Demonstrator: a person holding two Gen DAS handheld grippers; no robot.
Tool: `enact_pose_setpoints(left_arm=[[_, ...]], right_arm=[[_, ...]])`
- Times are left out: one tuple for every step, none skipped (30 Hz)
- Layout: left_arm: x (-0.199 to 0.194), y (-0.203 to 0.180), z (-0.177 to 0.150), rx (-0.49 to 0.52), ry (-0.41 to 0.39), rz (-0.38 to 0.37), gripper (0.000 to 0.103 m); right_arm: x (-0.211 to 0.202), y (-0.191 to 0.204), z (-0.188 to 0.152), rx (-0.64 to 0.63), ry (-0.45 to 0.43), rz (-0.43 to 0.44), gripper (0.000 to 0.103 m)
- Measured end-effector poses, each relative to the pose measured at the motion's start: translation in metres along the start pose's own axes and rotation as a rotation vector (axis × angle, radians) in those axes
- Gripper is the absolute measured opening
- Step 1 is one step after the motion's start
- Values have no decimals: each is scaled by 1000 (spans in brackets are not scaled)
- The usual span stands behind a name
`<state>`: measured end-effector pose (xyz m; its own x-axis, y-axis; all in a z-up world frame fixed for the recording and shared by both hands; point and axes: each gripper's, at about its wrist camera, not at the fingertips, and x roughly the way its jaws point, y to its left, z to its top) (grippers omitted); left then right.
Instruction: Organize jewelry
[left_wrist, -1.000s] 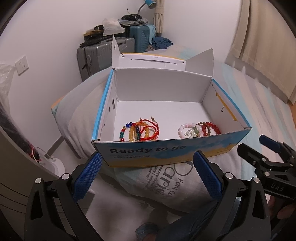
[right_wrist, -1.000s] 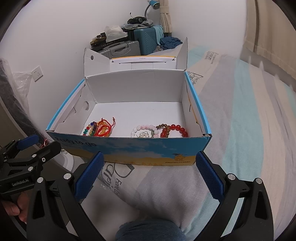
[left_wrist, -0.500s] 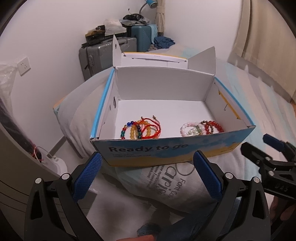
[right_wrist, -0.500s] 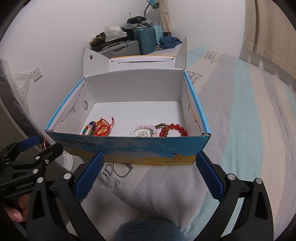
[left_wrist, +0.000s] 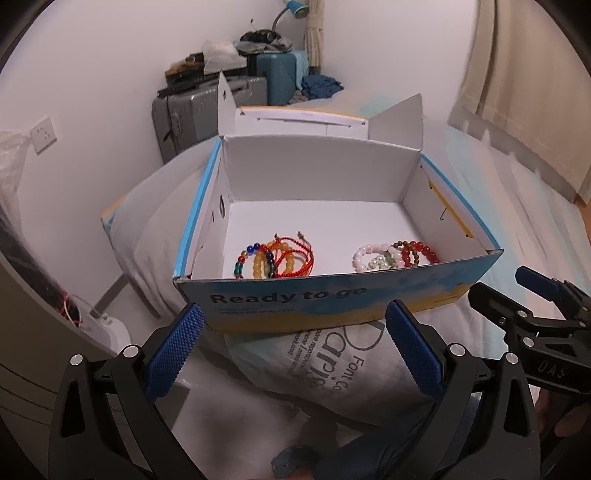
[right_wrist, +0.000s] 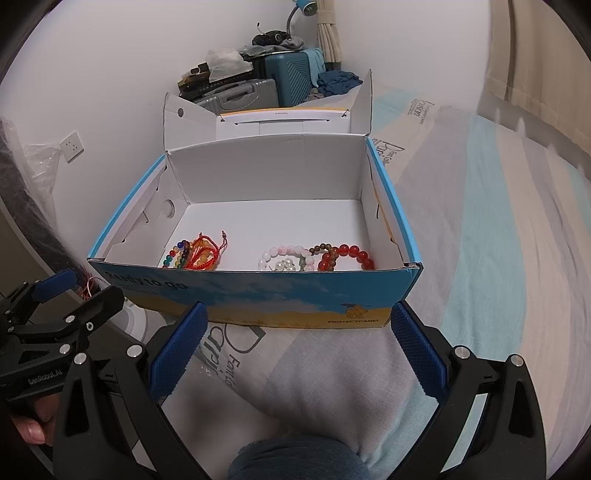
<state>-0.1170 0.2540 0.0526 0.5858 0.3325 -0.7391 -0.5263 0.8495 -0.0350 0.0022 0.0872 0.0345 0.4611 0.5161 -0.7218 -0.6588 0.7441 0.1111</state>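
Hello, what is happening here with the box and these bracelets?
A person holds a gripper in each hand in front of an open shoe box that sits on a bed. Inside, near the front wall, lie two heaps of bead bracelets: a colourful heap with red cords and a pink, white and red heap. The left gripper and the right gripper are both open and hold nothing. Neither has reached into the box yet.
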Motion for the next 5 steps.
enact_pose_setpoints(left_arm=[[0,1,0,-2,-2,0,97],[0,1,0,0,-3,4,97],[0,1,1,2,-1,8,97],[0,1,0,2,1,10,97],[1,1,0,3,5,12,97]], right_arm=[[0,0,0,1,0,0,95],[0,0,0,1,0,1,95],[0,0,0,0,-1,-1,95],[0,0,0,-1,-1,-2,95],[-1,0,0,-1,-2,-2,95]])
